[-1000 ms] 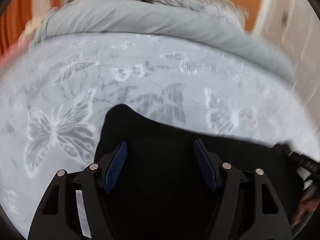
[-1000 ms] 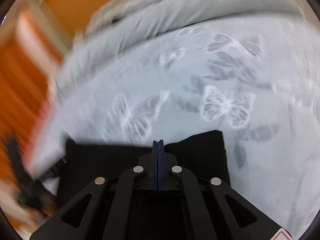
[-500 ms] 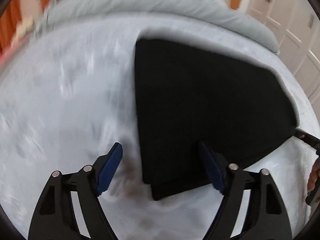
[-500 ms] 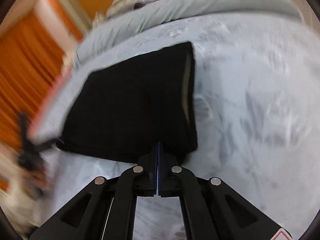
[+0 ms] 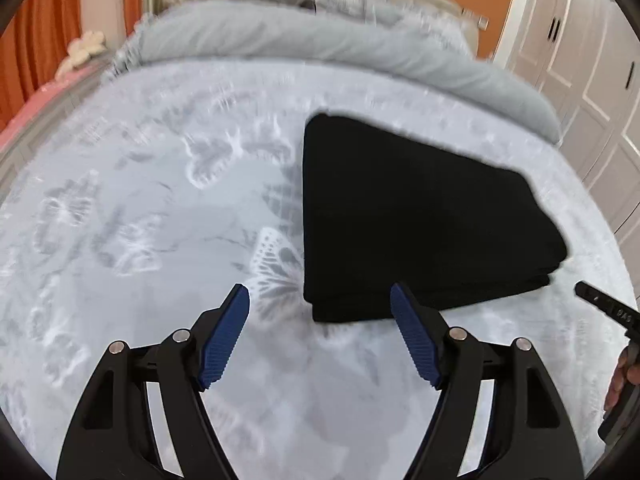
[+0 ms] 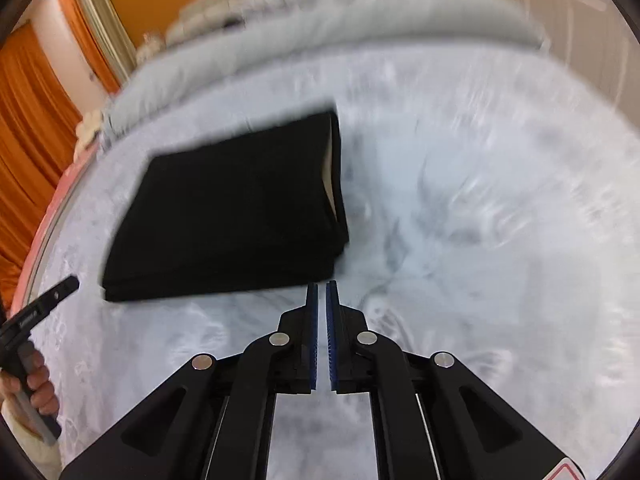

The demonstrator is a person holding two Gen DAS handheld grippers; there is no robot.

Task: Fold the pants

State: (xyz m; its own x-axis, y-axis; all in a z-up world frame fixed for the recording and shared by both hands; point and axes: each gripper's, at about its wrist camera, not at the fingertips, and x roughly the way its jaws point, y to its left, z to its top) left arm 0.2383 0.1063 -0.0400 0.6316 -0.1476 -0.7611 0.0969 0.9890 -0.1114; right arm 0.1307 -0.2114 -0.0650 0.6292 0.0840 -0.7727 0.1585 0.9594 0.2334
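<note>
— Fingers: the left gripper (image 5: 320, 334) is spread wide and empty; the right gripper (image 6: 322, 334), just parting to a slit, pinches nothing.

— And the pants (image 5: 420, 220)?

— Folded flat on the bed (image 5: 140, 220) just beyond. Soft, light, likely floppy; best pinched at the stacked near edge.

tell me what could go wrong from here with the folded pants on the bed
1. The pants show stacked layers along the near edge; a nudge from either gripper could spread them and spoil the fold.
2. The right gripper, jaws just opening and empty, sits close to the pants' near corner and might catch it.
3. The sheet is soft, so leaning on it could tilt the stack.
</note>
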